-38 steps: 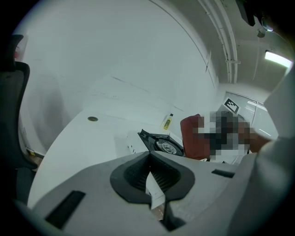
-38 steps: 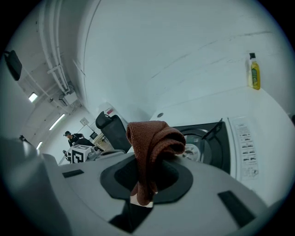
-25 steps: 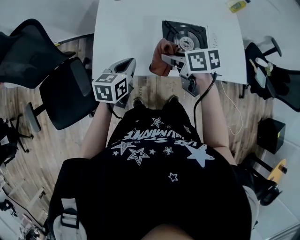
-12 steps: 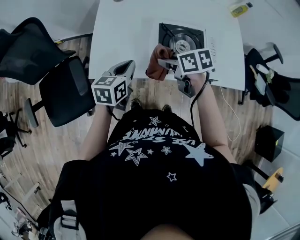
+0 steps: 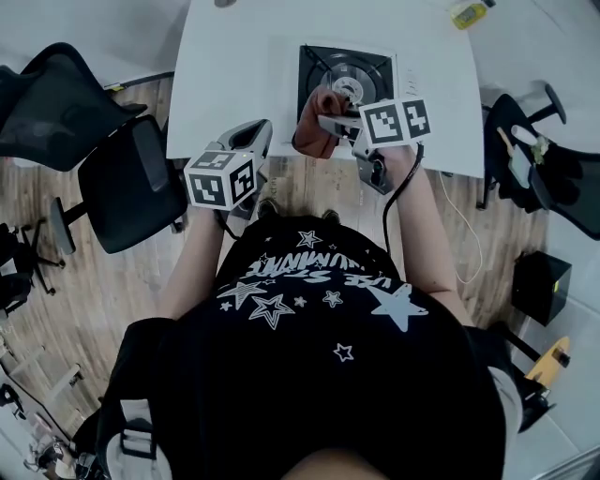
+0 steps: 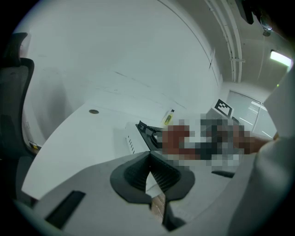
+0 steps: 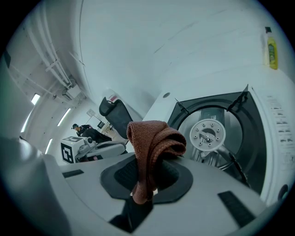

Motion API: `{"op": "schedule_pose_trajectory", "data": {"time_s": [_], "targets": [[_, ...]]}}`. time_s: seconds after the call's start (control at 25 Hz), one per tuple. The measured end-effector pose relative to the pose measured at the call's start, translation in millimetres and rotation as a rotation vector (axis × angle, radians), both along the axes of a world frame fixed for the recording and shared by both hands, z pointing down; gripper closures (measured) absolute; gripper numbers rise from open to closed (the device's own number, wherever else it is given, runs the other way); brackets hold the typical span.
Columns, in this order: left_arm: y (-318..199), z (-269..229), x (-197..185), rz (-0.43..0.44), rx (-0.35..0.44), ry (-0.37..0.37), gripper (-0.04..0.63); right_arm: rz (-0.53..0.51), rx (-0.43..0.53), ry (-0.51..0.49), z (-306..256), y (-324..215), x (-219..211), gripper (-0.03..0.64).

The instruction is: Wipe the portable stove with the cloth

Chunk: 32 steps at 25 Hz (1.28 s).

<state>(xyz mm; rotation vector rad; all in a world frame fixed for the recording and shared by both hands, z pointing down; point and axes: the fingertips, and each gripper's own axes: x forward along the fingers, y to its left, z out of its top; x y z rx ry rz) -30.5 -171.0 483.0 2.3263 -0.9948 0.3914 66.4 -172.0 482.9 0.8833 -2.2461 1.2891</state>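
The portable stove point(image 5: 343, 77) sits on the white table point(image 5: 234, 75), its round burner point(image 7: 208, 135) and black top point(image 7: 249, 138) showing in the right gripper view. My right gripper point(image 5: 330, 123) point(image 7: 144, 184) is shut on the brown cloth point(image 5: 312, 120) point(image 7: 154, 143), which hangs bunched over the stove's near left corner. My left gripper point(image 5: 253, 133) point(image 6: 150, 177) hovers at the table's near edge, left of the stove, shut with nothing in it. A mosaic patch hides the cloth in the left gripper view.
A small yellow bottle point(image 5: 466, 11) point(image 7: 272, 53) lies on the table's far right. Black office chairs point(image 5: 122, 178) stand left of the table, and another chair with clutter point(image 5: 553, 178) stands right. A cable point(image 5: 398, 202) trails from the right gripper. The floor is wood.
The right gripper with the cloth has edged closer over the stove's near left corner. The left gripper has barely moved.
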Motion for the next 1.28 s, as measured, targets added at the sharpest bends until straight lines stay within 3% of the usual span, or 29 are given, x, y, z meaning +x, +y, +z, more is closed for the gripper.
{"op": "schedule_pose_trajectory", "data": {"time_s": [0.28,1.28], "targets": [[2.4,-2.7,18.4,0.020,0.008,-0.009,0.589,0.033,0.004,0.052,6.8,6.0,33.6,0.555],[14.7,-15.6,98.8,0.090,0.040,-0.009,0.589,0.212,0.030,0.069,-1.7,23.2,158.6,0.555]]}}
